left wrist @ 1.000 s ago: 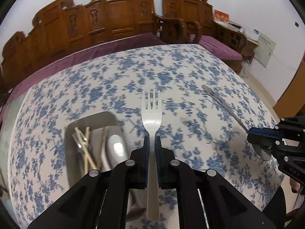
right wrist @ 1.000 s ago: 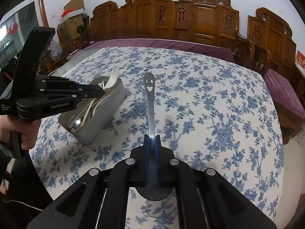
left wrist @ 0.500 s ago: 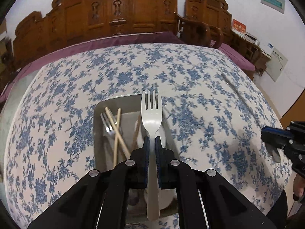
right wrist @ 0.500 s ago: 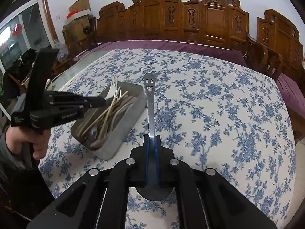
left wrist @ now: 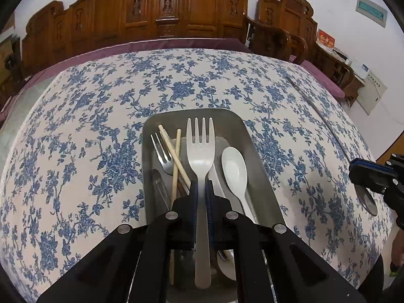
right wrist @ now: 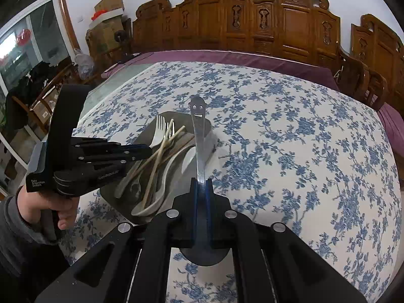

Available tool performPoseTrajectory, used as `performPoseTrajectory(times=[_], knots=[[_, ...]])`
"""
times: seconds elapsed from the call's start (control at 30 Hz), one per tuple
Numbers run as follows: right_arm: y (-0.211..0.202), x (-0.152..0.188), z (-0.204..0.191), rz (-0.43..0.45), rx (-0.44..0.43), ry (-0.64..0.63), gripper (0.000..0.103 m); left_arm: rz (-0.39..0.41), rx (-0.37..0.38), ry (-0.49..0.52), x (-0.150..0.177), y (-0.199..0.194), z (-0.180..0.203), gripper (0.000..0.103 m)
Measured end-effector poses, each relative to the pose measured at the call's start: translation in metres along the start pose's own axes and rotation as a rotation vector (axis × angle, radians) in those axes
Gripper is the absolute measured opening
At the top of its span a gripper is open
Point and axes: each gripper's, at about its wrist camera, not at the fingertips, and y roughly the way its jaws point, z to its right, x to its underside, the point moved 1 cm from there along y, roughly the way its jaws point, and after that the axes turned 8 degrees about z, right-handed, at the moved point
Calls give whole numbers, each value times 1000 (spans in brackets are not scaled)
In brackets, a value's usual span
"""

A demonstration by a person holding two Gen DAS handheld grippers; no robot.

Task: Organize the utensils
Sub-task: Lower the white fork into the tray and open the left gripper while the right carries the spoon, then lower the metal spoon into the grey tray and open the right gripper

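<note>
A round table under a blue-flowered white cloth [left wrist: 101, 116] carries a grey rectangular metal tray [left wrist: 260, 161] holding 2 wooden chopsticks [left wrist: 175, 161]. Above the tray, the left gripper [left wrist: 200, 189] clamps a white plastic fork [left wrist: 200, 146]. The right gripper [right wrist: 201, 189] clamps a steel spoon with a smiley-face handle [right wrist: 198, 126].

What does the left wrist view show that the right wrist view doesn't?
Only left wrist: the left gripper head-on, shut on the white fork, its tines over the metal tray.
Only right wrist: the right gripper shut on the smiley-handled metal spoon.
Both: tray, chopsticks, white spoon, floral tablecloth.
</note>
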Motion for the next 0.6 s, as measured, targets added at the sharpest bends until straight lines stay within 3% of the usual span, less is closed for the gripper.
performPoseTrajectory(times=[0.27,0.4,0.6], knots=[[12,-5,-17,-3,-11,0,7,33,0,-3,-6,-15,-8,7],[19,-6,-25,-6,-16,7,7,73,-26,-6,-10,-30,-17,21],[34,-7,-42,-11,-27,20,7,114,-66,0,-16,-48,-30,25]])
